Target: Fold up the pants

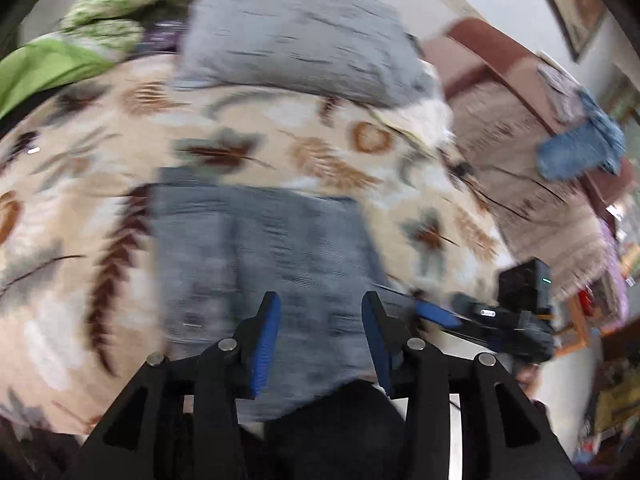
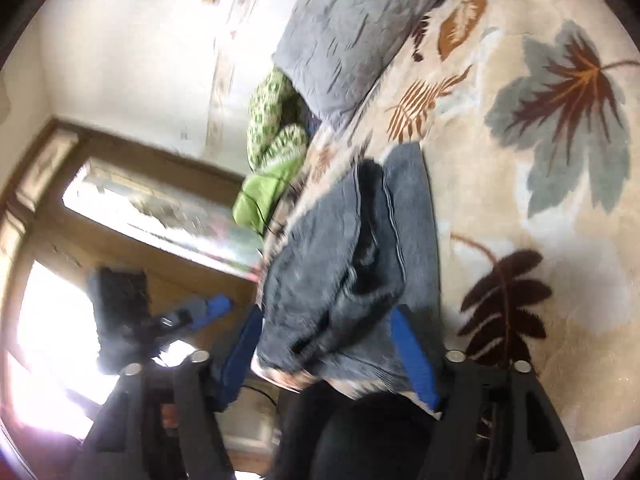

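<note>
Grey-blue jeans (image 1: 256,256) lie partly folded on a beige leaf-patterned bedspread (image 1: 72,184). My left gripper (image 1: 320,308) is open, its blue-padded fingers (image 1: 266,344) spread just above the near edge of the jeans, holding nothing. In the right wrist view the jeans (image 2: 332,272) are bunched and lifted at the near end. My right gripper (image 2: 324,320) is open, its blue fingers (image 2: 412,356) on either side of the bunched cloth, not closed on it. The right gripper also shows in the left wrist view (image 1: 440,314), at the jeans' right edge. The frames are blurred.
A grey pillow (image 1: 296,36) lies at the head of the bed, with green patterned cloth (image 1: 100,16) beside it. A brown headboard (image 1: 500,60) carries a blue garment (image 1: 576,152). A window (image 2: 160,208) and a wall are to the left in the right wrist view.
</note>
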The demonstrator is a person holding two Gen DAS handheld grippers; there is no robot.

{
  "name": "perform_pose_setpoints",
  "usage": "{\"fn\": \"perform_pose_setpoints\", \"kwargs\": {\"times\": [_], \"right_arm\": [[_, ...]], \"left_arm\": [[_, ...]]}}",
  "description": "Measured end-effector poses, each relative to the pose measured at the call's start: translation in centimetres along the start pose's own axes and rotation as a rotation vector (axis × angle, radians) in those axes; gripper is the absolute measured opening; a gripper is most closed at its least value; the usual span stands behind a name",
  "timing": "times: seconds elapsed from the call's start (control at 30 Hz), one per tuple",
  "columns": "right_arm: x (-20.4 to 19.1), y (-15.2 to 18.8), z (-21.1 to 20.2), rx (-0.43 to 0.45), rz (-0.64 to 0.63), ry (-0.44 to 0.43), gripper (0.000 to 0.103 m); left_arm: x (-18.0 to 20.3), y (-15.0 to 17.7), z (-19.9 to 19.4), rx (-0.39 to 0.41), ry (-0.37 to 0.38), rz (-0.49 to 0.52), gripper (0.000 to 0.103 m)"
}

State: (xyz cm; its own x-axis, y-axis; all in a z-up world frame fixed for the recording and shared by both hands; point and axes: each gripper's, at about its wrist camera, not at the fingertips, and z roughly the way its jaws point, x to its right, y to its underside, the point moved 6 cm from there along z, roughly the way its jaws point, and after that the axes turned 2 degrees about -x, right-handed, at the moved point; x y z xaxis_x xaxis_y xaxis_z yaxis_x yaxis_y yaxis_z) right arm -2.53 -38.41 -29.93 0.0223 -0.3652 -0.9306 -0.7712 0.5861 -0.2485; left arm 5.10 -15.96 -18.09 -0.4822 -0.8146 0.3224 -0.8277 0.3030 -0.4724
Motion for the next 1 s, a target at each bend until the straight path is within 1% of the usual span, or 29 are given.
{"fn": "perform_pose_setpoints", "kwargs": {"times": [0.03, 0.07, 0.13, 0.2, 0.27, 0.37, 0.4, 0.47, 0.57, 0.6, 0.63, 0.67, 0.7, 0.73, 0.77, 0.9, 0.93, 1.0], "right_arm": [[0.2, -0.1, 0.2, -0.014, 0.023, -0.009, 0.073], [0.4, -0.1, 0.8, -0.033, 0.055, -0.022, 0.073], [0.9, 0.2, 1.9, -0.061, 0.108, -0.05, 0.073], [1.0, 0.7, 3.2, -0.08, 0.147, -0.077, 0.073], [1.0, 1.2, 4.5, -0.101, 0.164, -0.059, 0.073], [0.8, 1.1, 5.8, -0.106, 0.176, -0.058, 0.073], [0.7, 0.8, 6.4, -0.103, 0.175, -0.04, 0.073], [0.7, 0.3, 7.4, -0.101, 0.176, 0.025, 0.076], [0.2, -0.3, 8.9, -0.111, 0.16, 0.105, 0.075], [-0.4, -0.5, 9.3, -0.102, 0.121, 0.136, 0.072], [-1.1, -0.7, 9.6, -0.091, 0.066, 0.177, 0.053], [-2.2, -0.9, 9.8, -0.091, -0.015, 0.245, 0.018], [-2.7, -1.1, 9.9, -0.088, -0.059, 0.294, 0.01], [-3.7, -1.4, 9.7, -0.074, -0.105, 0.33, 0.01], [-4.9, -1.7, 9.5, -0.055, -0.153, 0.346, 0.01], [-9.3, -3.3, 7.4, 0.044, -0.299, 0.381, 0.009], [-10.1, -3.5, 6.6, 0.069, -0.334, 0.391, 0.009], [-10.7, -3.8, 5.3, 0.111, -0.368, 0.415, 0.009]], "left_arm": [[-1.3, -0.2, 0.1, 0.011, -0.032, -0.017, 0.043], [-2.9, -0.2, 0.3, 0.018, -0.082, -0.037, 0.043], [-5.6, 0.2, 1.3, 0.005, -0.148, -0.077, 0.043], [-7.2, 1.0, 2.1, -0.022, -0.148, -0.104, 0.043], [-8.0, 1.6, 2.9, -0.035, -0.163, -0.107, 0.043], [-8.4, 2.2, 3.9, -0.051, -0.147, -0.103, 0.043], [-8.4, 2.2, 4.2, -0.052, -0.144, -0.097, 0.043], [-8.5, 2.3, 4.7, -0.057, -0.142, -0.089, 0.043], [-8.7, 2.4, 5.1, -0.065, -0.128, -0.107, 0.043], [-8.9, 2.6, 5.0, -0.065, -0.126, -0.111, 0.043], [-8.9, 2.6, 4.9, -0.063, -0.125, -0.113, 0.043], [-8.8, 2.6, 4.8, -0.061, -0.126, -0.109, 0.043], [-8.7, 2.5, 4.6, -0.059, -0.123, -0.105, 0.043], [-8.4, 2.4, 4.4, -0.056, -0.117, -0.101, 0.043], [-8.2, 2.3, 4.2, -0.052, -0.112, -0.098, 0.043], [-6.3, 1.6, 3.7, -0.035, -0.068, -0.075, 0.043], [-5.4, 1.4, 3.8, -0.032, -0.064, -0.055, 0.043], [-4.4, 1.4, 4.4, -0.041, -0.075, -0.024, 0.043]]}}
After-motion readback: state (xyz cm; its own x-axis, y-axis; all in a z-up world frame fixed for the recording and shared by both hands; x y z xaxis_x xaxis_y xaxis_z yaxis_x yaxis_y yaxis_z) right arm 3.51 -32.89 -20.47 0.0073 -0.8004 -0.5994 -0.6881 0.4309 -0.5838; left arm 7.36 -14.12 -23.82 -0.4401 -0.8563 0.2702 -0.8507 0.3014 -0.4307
